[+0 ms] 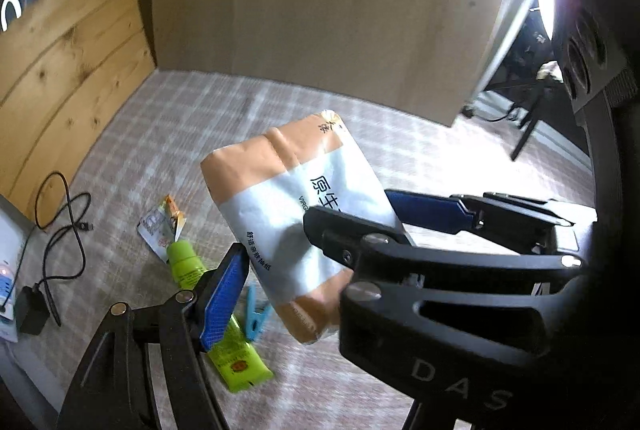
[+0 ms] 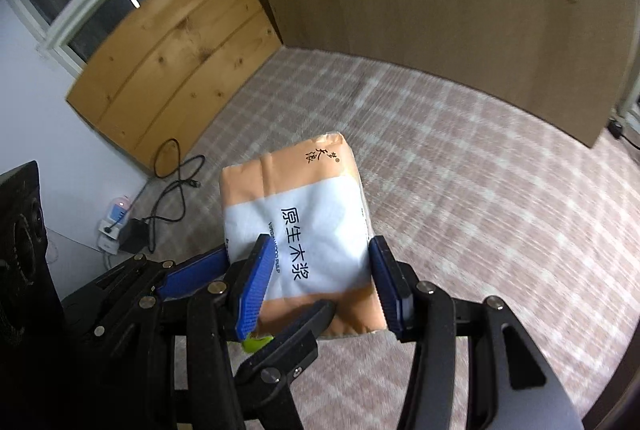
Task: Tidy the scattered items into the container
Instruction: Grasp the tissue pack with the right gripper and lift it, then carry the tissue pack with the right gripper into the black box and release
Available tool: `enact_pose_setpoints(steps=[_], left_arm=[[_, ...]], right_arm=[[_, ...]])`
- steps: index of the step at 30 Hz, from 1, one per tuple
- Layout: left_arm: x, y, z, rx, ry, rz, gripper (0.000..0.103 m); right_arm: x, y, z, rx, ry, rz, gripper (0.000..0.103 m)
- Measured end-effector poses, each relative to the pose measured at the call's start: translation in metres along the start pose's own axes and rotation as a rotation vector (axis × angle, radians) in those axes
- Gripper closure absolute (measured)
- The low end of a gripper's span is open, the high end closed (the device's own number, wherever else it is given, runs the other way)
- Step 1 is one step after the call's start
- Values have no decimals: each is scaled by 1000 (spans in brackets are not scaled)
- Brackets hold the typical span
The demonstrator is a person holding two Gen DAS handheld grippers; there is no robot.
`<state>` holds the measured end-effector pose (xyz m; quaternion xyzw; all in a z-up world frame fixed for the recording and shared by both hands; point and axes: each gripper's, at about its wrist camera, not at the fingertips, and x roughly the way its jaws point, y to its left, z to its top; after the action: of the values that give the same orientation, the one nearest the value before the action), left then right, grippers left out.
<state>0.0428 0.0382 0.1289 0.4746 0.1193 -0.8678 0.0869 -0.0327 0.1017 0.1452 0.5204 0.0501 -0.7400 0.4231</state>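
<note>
An orange-and-white tissue pack (image 2: 304, 213) hangs tilted above the plaid sheet (image 2: 480, 230). My right gripper (image 2: 320, 282) is shut on it, one blue pad on each long side. In the left wrist view my left gripper (image 1: 316, 270) meets the same pack (image 1: 280, 181) at its near corner. Its left finger (image 1: 224, 294) touches the pack's edge and its other finger is hidden behind the right gripper (image 1: 348, 207). On the sheet below lie a green tube (image 1: 236, 362), a blue clothespin (image 1: 254, 318) and a small sachet (image 1: 162, 226).
A tall brown panel (image 1: 320, 9) stands at the far edge of the sheet and a pine board (image 1: 68, 61) closes the left side. A black cable with its charger (image 1: 30, 310) lies at the left. A power strip (image 2: 114, 218) and a black speaker (image 2: 24, 230) sit beyond it.
</note>
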Motion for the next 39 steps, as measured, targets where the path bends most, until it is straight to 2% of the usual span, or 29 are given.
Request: enact_pose_setpoints(steps=[5,11,20,32,39], left_arm=[[-22,-26,-4,62,-34,-26,38],[-28,-68,-12,112,-35,-78,38],[-35,-156,-26,246,-21,-192,38],[-51,-323,-71,487,20,-391,38],[-57,-400,-108,615,70,-476,38]], right_arm=[[-47,-5,-16,16,-63,-13,54],[-83,-25,-37,88,-114,-45,55],[-144,-72,-85,198,-172,-138,55],[-255,-159,-186,423,-275,-332,55],[-312,-207,-261,555,-301,-412,55]])
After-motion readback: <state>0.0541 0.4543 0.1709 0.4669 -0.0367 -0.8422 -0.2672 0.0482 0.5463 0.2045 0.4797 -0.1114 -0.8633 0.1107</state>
